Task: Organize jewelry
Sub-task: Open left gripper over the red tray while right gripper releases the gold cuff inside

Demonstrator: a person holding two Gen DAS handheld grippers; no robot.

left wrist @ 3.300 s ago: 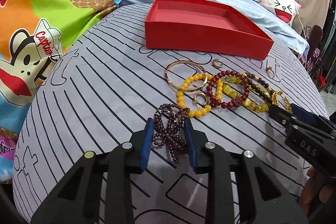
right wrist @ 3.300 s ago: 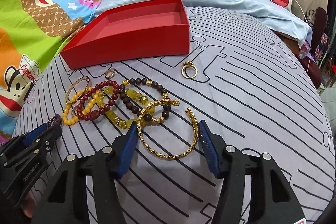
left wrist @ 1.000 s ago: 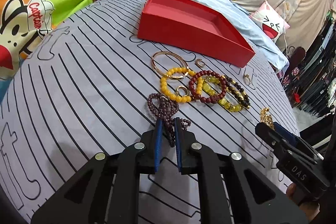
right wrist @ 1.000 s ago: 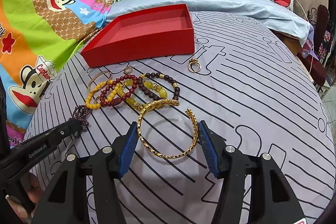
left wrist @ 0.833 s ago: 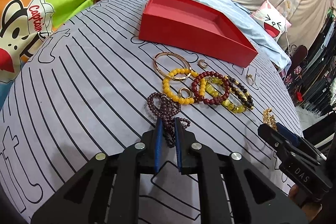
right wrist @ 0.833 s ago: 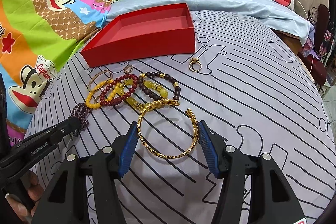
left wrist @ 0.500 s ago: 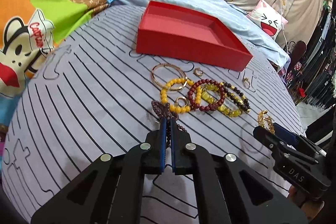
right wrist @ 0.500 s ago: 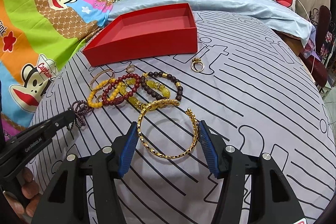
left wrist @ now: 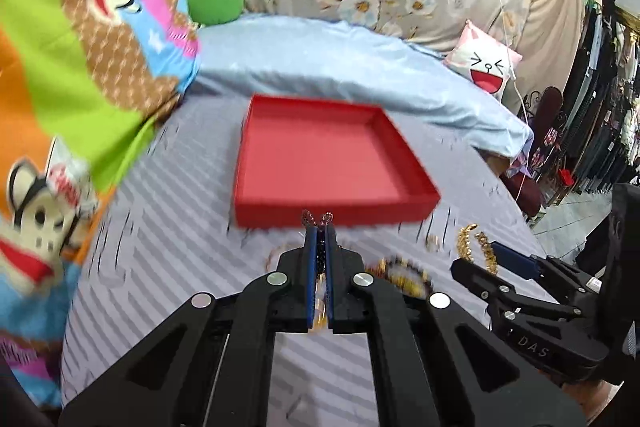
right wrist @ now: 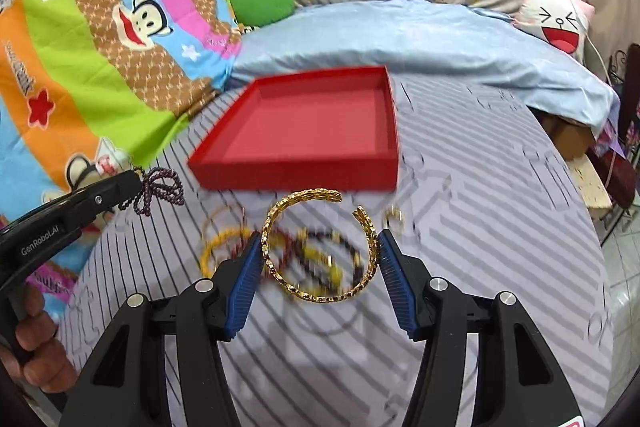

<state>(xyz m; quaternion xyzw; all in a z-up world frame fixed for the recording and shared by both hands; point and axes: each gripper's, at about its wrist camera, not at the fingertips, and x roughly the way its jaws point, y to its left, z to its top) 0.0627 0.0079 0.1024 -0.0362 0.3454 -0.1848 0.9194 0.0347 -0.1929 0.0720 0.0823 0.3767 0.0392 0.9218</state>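
A: Left hand-held gripper [left wrist: 319, 227] clamped tight on the dark purple beaded strand [right wrist: 160, 189], loops dangling clear of the grey striped bed cover [right wrist: 480, 207]. Right hand-held gripper [right wrist: 318, 251] pinched across the open gold chain-pattern bangle [right wrist: 320, 247], pads pressing on both sides, bangle held off the cover.

B: And the shallow red square cardboard box [right wrist: 308, 131]?

A: Straight ahead on the cover, open side up, apparently empty. Rest of the pile, meaning yellow, dark red and brown bead bracelets [right wrist: 280, 255] plus a small gold ring [right wrist: 394, 217], lying blurred beneath the bangle, between the grippers and the box.

B: Best way to finish the carry?

A: Probably: both loads kept high enough to pass the near wall, since the hanging bead loops could catch on the rim. Then well over the box floor before letting go, one gripper at a time to avoid crowding. Bangle lowered flat, close to the bottom, so no bouncing out. Beads lowered until slack, then released.

B: Main risk?

A: Likely the bangle slipping, rigid and gripped only at two narrow points.
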